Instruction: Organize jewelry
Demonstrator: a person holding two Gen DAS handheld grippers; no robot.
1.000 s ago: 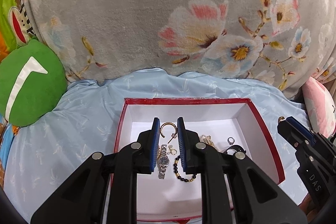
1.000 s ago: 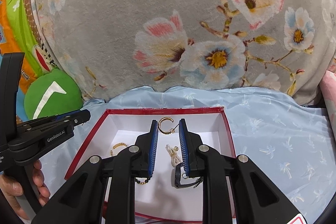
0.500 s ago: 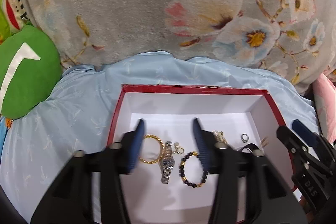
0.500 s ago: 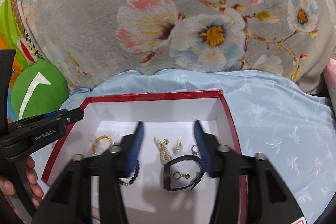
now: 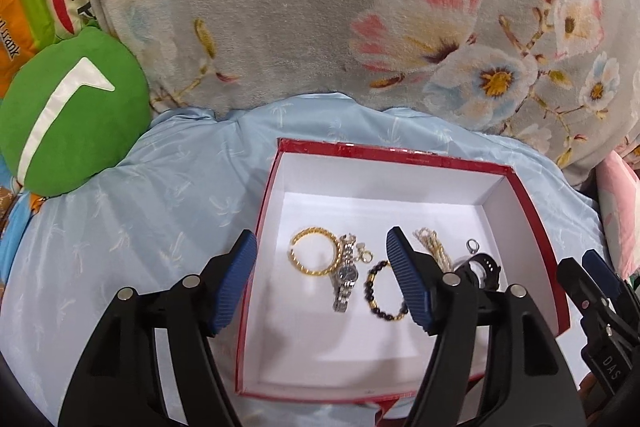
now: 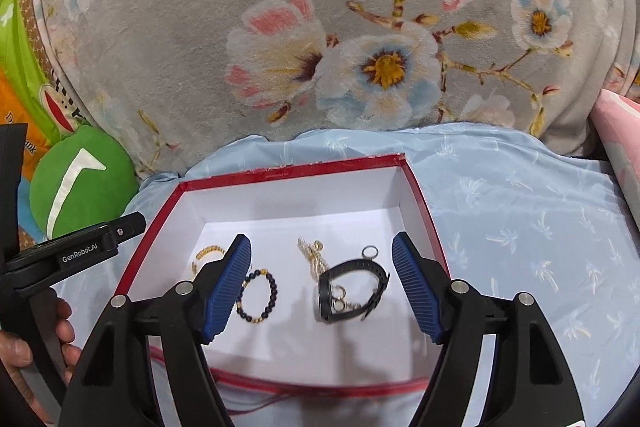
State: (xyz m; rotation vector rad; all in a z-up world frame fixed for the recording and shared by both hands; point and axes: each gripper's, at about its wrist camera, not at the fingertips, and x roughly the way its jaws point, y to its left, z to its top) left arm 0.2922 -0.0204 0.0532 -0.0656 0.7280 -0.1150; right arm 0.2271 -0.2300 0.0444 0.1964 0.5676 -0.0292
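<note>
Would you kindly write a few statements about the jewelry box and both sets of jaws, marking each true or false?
1. The red box holds a gold bangle and a silver watch. True.
2. The left gripper is clamped on the watch. False: its jaws have just been opening and stand wide above the box, holding nothing.
3. The black band lies between the right gripper's fingers in its own view. True, though untouched; those jaws have also just been opening.
4. The dark beaded bracelet lies outside the box on the blue sheet. False: it lies inside the box.
5. The box has a lid on. False: it is open-topped.
</note>
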